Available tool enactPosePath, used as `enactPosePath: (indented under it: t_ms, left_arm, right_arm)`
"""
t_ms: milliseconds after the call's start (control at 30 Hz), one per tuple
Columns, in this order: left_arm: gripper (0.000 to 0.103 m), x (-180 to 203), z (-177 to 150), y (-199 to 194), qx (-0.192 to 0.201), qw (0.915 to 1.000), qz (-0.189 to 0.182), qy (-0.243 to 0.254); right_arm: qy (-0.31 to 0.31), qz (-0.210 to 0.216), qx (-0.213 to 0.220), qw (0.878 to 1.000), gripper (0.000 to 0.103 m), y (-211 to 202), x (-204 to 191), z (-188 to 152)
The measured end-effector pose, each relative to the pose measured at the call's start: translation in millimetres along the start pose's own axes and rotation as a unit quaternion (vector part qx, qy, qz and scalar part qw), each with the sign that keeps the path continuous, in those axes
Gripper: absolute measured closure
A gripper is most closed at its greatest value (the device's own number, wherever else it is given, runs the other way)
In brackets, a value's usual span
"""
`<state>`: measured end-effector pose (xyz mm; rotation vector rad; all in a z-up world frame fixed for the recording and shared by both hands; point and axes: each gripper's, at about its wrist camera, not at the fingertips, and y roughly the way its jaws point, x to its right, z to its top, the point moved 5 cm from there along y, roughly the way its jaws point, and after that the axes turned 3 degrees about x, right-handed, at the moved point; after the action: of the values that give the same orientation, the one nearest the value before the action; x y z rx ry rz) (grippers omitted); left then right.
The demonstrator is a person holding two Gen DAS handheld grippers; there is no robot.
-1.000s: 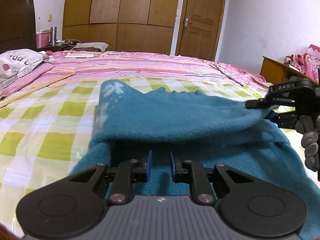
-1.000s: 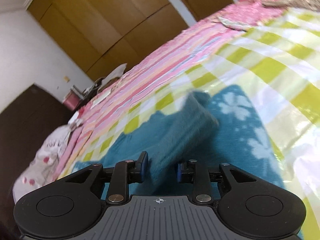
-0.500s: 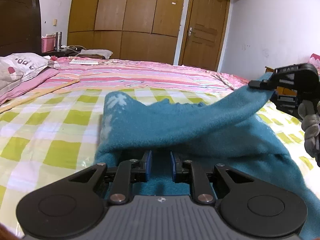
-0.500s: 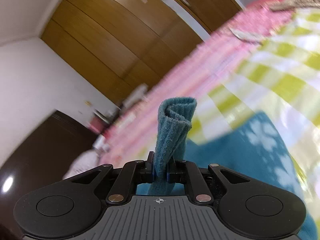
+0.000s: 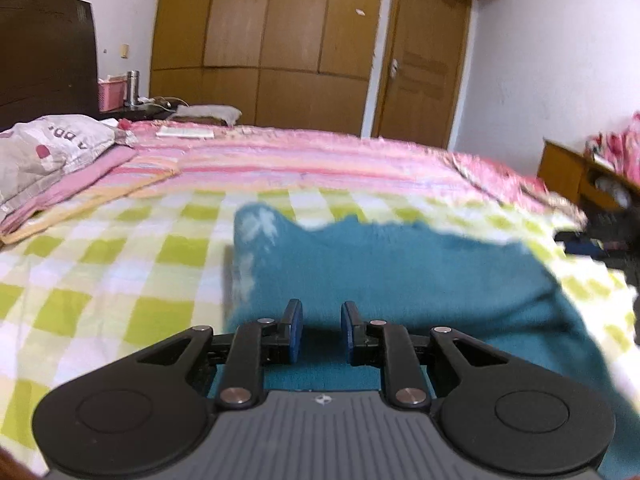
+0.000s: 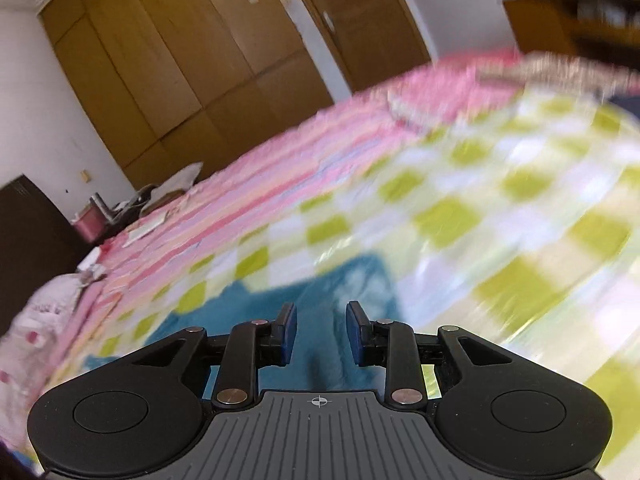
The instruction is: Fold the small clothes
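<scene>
A teal knit sweater (image 5: 400, 268) with pale snowflake marks lies on the green-and-white checked bedsheet (image 5: 120, 280), one side folded over itself. My left gripper (image 5: 321, 316) is open and empty, low over the sweater's near edge. My right gripper (image 6: 320, 318) is open and empty above the sweater (image 6: 280, 304). In the left wrist view the right gripper (image 5: 600, 240) is a dark blur at the right edge.
A pink striped blanket (image 5: 320, 160) covers the far half of the bed. A pillow (image 5: 48, 152) lies at the left. A wooden wardrobe (image 5: 260, 48) and door (image 5: 424, 72) stand behind. A wooden bedside cabinet (image 5: 580, 176) is at the right.
My right gripper let go of the sleeve it held up and opened; the sleeve now lies folded across the sweater. The right gripper has drawn back to the right. My left gripper opened a little wider.
</scene>
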<state>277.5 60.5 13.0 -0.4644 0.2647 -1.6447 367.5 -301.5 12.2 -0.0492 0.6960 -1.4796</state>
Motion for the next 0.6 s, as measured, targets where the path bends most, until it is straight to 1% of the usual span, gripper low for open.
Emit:
enactPosePath:
  t_ms: [67, 133, 200, 233, 300, 333, 367, 400, 467, 600]
  left_arm:
    - [0.076, -1, 15, 12, 0.007, 0.9999, 0.007, -0.003]
    - [0.075, 0, 26, 31, 0.006, 0.9999, 0.015, 0.004]
    - [0.075, 0, 29, 52, -0.006, 0.9990, 0.039, 0.020]
    - [0.075, -3, 26, 64, -0.019, 0.9977, 0.058, 0.030]
    - [0.075, -10, 17, 81, -0.050, 0.9933, 0.093, 0.046]
    - [0.075, -14, 12, 87, -0.066, 0.9906, 0.106, 0.057]
    - [0.075, -17, 7, 90, -0.071, 0.9890, 0.112, 0.066]
    - [0.075, -18, 5, 90, -0.068, 0.9884, 0.113, 0.076]
    - [0.075, -16, 4, 90, -0.068, 0.9865, 0.120, 0.089]
    - [0.075, -17, 2, 93, -0.070, 0.9850, 0.128, 0.091]
  right_arm:
    - [-0.009, 0.023, -0.002, 1.000, 0.075, -3, -8, 4]
    - [-0.033, 0.051, -0.016, 0.998, 0.075, -1, -24, -3]
    - [-0.060, 0.064, -0.033, 0.996, 0.075, 6, -37, -13]
    - [-0.071, 0.066, -0.046, 0.994, 0.075, 12, -41, -20]
    - [-0.081, 0.061, -0.064, 0.993, 0.075, 25, -44, -31]
    - [-0.084, 0.048, -0.072, 0.993, 0.075, 31, -42, -35]
    - [-0.083, 0.040, -0.080, 0.993, 0.076, 37, -39, -39]
    - [-0.080, 0.040, -0.086, 0.992, 0.079, 42, -37, -42]
    - [-0.080, 0.035, -0.085, 0.993, 0.079, 48, -37, -46]
    - [-0.088, 0.026, -0.090, 0.992, 0.079, 60, -45, -44]
